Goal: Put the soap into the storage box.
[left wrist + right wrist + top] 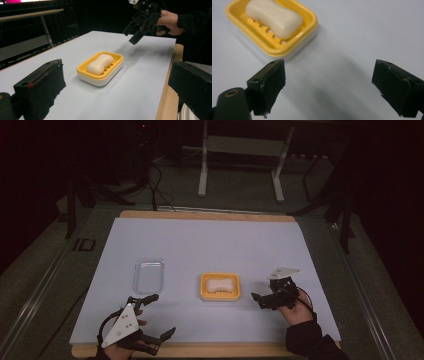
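Now the R gripper (261, 300) hangs just right of the dish (220, 294) w/ jaws wide and empty – soap (220, 285) lies in the dish mid-sheet – approach step, I'd judge; next it needs to straddle the soap, then close, while the L gripper (161, 316), also open, waits near the edge.

One soap bar (220, 285), one yellow soap dish (220, 296), one clear lid (149, 275), two tools.

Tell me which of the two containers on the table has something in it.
The yellow soap dish, mid-table nearer the right gripper, holds a pale soap bar. The clear plastic lid to its left, ahead of the left gripper, lies empty.
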Demonstrator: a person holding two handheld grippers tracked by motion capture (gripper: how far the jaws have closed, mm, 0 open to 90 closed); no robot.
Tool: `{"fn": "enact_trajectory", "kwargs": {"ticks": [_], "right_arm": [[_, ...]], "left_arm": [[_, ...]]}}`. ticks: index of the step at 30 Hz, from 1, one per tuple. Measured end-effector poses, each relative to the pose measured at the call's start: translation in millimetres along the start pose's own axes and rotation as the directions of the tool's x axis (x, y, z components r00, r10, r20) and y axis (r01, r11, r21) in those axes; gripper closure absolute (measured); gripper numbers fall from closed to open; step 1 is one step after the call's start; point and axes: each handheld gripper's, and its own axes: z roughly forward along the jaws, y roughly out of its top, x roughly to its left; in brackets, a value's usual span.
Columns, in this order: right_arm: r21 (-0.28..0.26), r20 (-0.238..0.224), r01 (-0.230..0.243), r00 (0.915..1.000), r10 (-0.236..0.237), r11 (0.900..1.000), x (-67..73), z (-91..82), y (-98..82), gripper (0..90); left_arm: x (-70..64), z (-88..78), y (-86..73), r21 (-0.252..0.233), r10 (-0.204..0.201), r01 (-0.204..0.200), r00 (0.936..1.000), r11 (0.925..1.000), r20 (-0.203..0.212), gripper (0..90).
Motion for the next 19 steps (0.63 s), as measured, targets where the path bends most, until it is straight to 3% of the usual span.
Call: {"fn": "enact_trajectory", "kwargs": {"ticks": [2,6,16,19], "right_arm": [[-0.022,-0.003,-0.034,0.9994,0.034,0.999,-1.1,-0.5,-6.5,11.6],[-0.02,0.019,-0.048,0.9987,0.048,0.999,-3.6,2.4,-11.5,12.6],[-0.046,0.065,-0.026,0.9974,0.029,0.999,-4.9,1.4,-11.0,13.1],[-0.05,0.052,-0.026,0.9982,0.029,0.998,-4.8,1.1,-10.8,12.9]], "left_arm": [[-0.2,0.2,0.3,0.0,0.001,-0.001,1.0,1.0,0.001,0.8],[-0.8,1.1,0.8,0.001,0.005,-0.005,1.0,1.0,0.006,0.8],[-2.1,1.7,0.8,0.007,0.01,-0.01,0.9999,0.9999,0.013,0.8],[-2.3,1.9,0.8,0.007,0.01,-0.01,0.9999,0.9999,0.013,0.8]]}}
